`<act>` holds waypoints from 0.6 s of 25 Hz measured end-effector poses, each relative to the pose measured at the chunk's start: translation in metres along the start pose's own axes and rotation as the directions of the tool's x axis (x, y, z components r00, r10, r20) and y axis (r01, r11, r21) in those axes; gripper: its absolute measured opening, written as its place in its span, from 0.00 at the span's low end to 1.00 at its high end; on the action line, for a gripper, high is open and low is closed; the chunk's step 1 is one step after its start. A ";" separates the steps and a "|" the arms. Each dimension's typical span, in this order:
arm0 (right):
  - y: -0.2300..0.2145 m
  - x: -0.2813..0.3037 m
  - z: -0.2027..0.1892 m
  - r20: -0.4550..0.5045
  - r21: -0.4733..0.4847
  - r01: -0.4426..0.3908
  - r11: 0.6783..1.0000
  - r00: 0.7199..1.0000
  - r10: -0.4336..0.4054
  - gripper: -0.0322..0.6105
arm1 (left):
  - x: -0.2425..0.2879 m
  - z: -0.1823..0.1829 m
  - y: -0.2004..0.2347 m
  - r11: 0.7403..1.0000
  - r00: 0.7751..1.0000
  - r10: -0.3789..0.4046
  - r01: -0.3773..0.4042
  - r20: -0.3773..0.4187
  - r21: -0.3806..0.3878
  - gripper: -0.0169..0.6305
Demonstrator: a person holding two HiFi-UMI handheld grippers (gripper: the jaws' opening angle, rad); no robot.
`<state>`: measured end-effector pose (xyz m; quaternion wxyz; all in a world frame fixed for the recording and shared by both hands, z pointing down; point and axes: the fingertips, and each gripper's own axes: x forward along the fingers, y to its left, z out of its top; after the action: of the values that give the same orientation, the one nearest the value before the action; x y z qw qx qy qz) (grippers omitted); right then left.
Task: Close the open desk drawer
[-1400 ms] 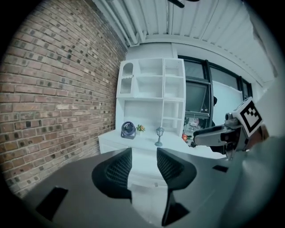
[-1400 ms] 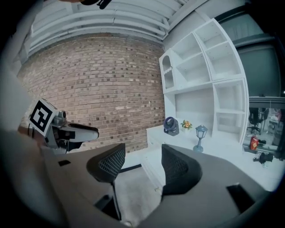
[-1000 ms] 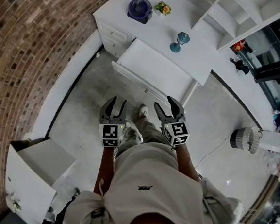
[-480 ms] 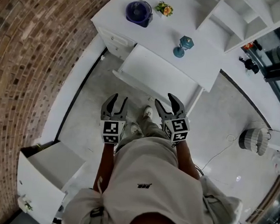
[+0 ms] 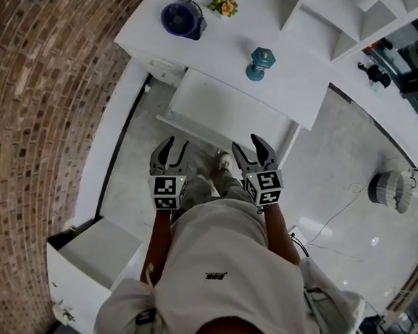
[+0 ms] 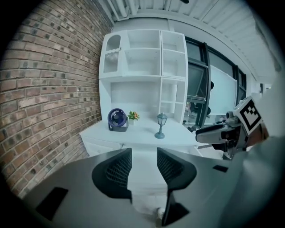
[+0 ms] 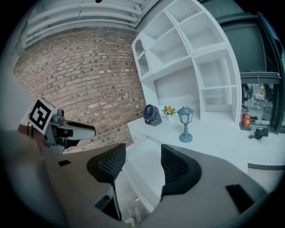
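Observation:
The white desk (image 5: 296, 87) stands ahead of me with its wide drawer (image 5: 224, 113) pulled out toward me. My left gripper (image 5: 171, 152) is open and empty, just short of the drawer's front edge at its left part. Level with it, my right gripper (image 5: 252, 150) is also open and empty near the drawer's right front corner. In the left gripper view the drawer (image 6: 143, 178) shows between the open left gripper (image 6: 144, 153) jaws. The right gripper view has the drawer (image 7: 144, 173) between the open right gripper (image 7: 143, 153) jaws.
On the desk stand a blue fan (image 5: 180, 17), a small flower pot (image 5: 223, 5) and a teal lantern (image 5: 260, 63), under a white shelf unit (image 5: 339, 14). A brick wall (image 5: 32, 111) runs along the left. A white cabinet (image 5: 91, 261) is behind left; a round white appliance (image 5: 390, 190) sits right.
I have stepped closer to the desk, and both grippers now sit nearer the drawer's front edge. Both stay open.

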<state>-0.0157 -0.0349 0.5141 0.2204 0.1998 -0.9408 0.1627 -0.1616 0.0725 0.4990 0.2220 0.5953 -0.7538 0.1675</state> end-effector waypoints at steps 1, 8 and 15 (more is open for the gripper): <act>-0.004 0.001 -0.003 -0.004 0.011 0.014 1.000 1.000 -0.014 0.44 | 0.005 -0.001 -0.001 1.000 1.000 -0.012 0.012 -0.010 0.004 0.32; -0.025 0.005 -0.033 -0.057 0.093 0.145 0.985 0.988 -0.141 0.44 | 0.046 -0.028 0.004 0.993 0.989 -0.112 0.115 -0.098 0.023 0.32; -0.031 0.004 -0.082 -0.142 0.181 0.303 0.936 0.950 -0.280 0.44 | 0.081 -0.070 0.009 0.975 0.957 -0.215 0.223 -0.193 0.018 0.32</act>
<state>0.0240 -0.0309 0.5927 0.2741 0.3486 -0.8654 0.2333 -0.1766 0.0438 0.6016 0.2983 0.6608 -0.6550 0.2129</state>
